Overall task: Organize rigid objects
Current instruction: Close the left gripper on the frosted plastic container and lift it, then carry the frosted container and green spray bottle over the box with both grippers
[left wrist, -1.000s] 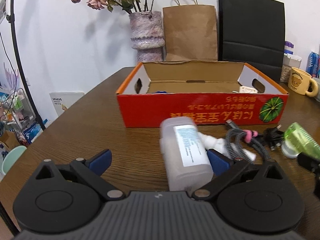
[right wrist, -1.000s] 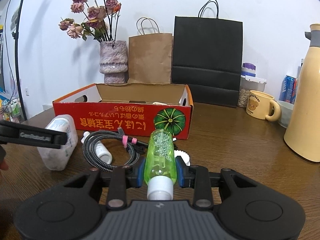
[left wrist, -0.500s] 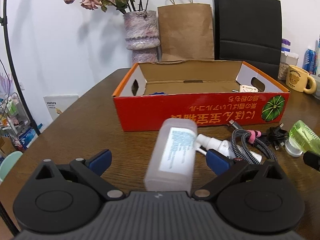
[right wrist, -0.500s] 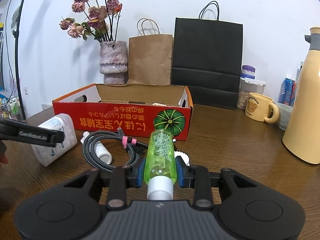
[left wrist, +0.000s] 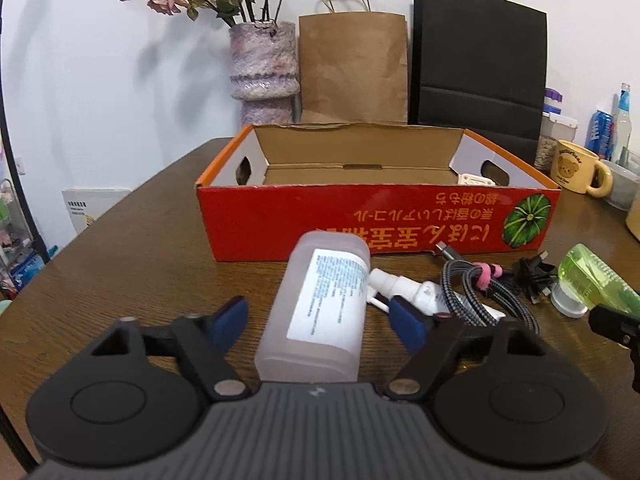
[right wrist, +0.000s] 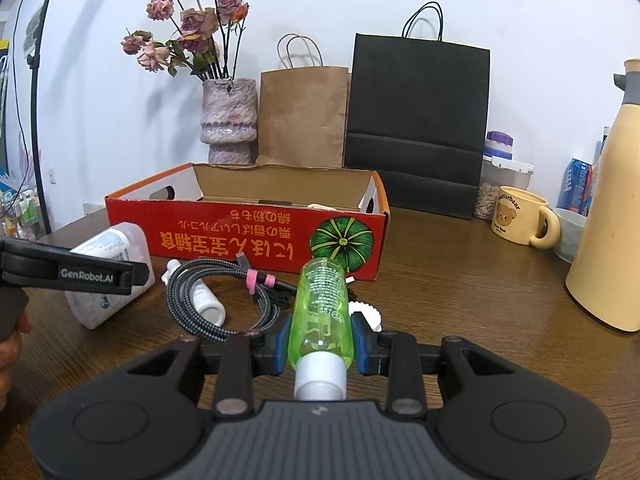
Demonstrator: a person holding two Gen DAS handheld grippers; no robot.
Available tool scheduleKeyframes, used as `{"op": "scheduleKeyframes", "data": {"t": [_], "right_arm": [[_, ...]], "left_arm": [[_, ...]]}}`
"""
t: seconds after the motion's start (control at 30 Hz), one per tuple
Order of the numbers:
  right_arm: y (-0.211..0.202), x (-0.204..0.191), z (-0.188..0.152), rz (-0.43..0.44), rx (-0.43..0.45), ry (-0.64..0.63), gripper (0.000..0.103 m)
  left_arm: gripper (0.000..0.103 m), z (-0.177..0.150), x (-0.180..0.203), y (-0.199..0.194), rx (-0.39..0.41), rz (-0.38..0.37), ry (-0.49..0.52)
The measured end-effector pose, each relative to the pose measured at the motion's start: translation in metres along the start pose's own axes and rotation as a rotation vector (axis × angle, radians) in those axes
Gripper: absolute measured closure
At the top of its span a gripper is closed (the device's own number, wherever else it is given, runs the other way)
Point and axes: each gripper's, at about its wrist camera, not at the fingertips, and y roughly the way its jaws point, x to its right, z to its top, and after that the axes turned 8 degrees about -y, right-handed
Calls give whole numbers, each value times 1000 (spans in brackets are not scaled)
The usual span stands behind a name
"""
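The left tool [left wrist: 320,320], jaws just closing, straddles the white bottle [left wrist: 320,304] without pad contact on the worktop [left wrist: 120,280], while the right tool [right wrist: 320,344] grips the green bottle [right wrist: 322,308] before the box [right wrist: 248,236].

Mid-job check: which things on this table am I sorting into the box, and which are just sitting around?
Part of the job:
- red cardboard box
- frosted white bottle, between the left tool's pads
- green bottle, gripped by the right tool
- small white spray bottle
- braided cable

Just lying about:
- bear mug
- flower vase
- paper bags
- cream thermos
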Motion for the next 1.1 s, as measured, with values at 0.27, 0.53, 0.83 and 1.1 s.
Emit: {"op": "scheduleKeyframes", "data": {"t": [0.27, 0.53, 0.83, 1.1], "right_arm": [[-1, 0, -1, -14, 5, 2, 72], [-3, 2, -1, -35, 14, 7, 72], [-8, 1, -2, -59, 37, 15, 72], [-13, 3, 5, -56, 70, 34, 72]], "left_arm": [[61, 0, -6, -3, 12, -5, -35], [61, -1, -7, -8, 33, -14, -36], [61, -1, -9, -18, 72, -17, -53], [61, 10, -15, -31, 79, -36, -88]]}}
